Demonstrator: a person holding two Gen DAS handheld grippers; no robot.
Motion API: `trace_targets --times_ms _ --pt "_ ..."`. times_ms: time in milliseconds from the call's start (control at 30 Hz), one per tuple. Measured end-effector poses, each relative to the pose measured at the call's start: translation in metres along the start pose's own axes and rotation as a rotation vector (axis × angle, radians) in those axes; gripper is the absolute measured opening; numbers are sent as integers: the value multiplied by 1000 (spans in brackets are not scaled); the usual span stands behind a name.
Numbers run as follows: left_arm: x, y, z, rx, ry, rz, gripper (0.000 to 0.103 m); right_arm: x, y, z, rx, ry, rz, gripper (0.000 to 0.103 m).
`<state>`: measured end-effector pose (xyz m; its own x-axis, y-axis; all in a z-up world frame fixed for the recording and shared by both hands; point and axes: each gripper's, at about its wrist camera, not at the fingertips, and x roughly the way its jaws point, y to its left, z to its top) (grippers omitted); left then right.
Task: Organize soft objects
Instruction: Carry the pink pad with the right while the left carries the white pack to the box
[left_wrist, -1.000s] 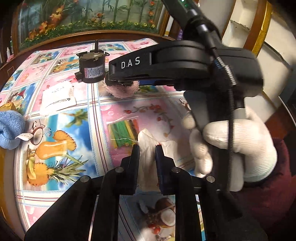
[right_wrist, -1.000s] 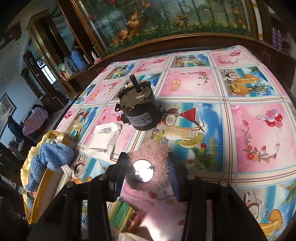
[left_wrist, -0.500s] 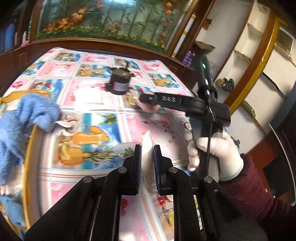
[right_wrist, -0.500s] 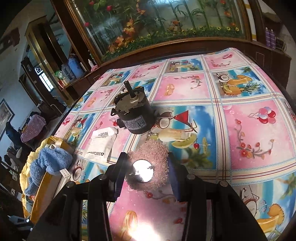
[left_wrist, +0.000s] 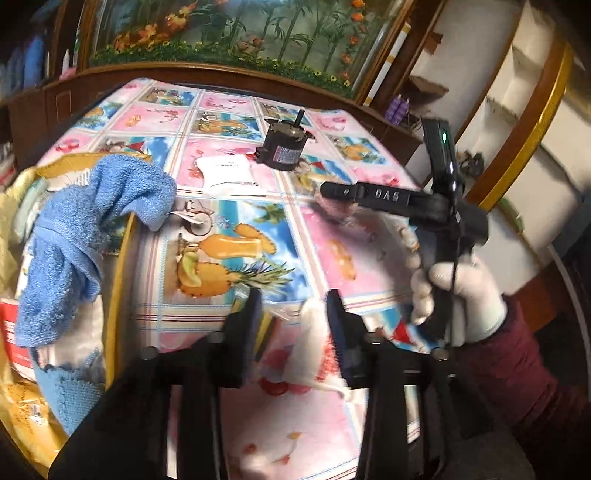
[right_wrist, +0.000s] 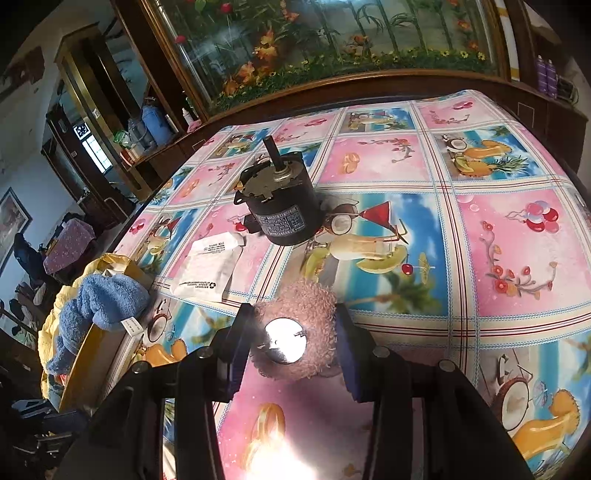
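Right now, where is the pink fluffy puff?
In the right wrist view the pink fluffy puff sits between the right gripper pads, low centre, on the tablecloth just in front of the black motor and right of the white packet.

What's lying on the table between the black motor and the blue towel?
A flat white packet lies between the black motor and the blue towel; the right wrist view shows it clearly, the left wrist view too.

Warm indoor light; glare burns the tablecloth (right_wrist: 517, 258) beneath the right gripper (right_wrist: 291, 343); motion blur, fisheye-darkened corners.
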<state>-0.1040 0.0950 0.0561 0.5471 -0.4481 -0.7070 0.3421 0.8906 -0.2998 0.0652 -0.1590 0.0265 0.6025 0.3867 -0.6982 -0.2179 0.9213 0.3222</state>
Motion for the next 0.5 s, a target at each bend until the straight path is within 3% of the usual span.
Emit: trace_targets --times_ms 67,367,500 --pt "3 -7 -7 39 11 21 51 2 -1 0 4 7 0 42" --pt "28 -52 -30 227 84 14 56 2 1 -1 2 17 9 42" --pt "51 -61 -32 290 136 71 58 2 1 -1 5 16 14 43"
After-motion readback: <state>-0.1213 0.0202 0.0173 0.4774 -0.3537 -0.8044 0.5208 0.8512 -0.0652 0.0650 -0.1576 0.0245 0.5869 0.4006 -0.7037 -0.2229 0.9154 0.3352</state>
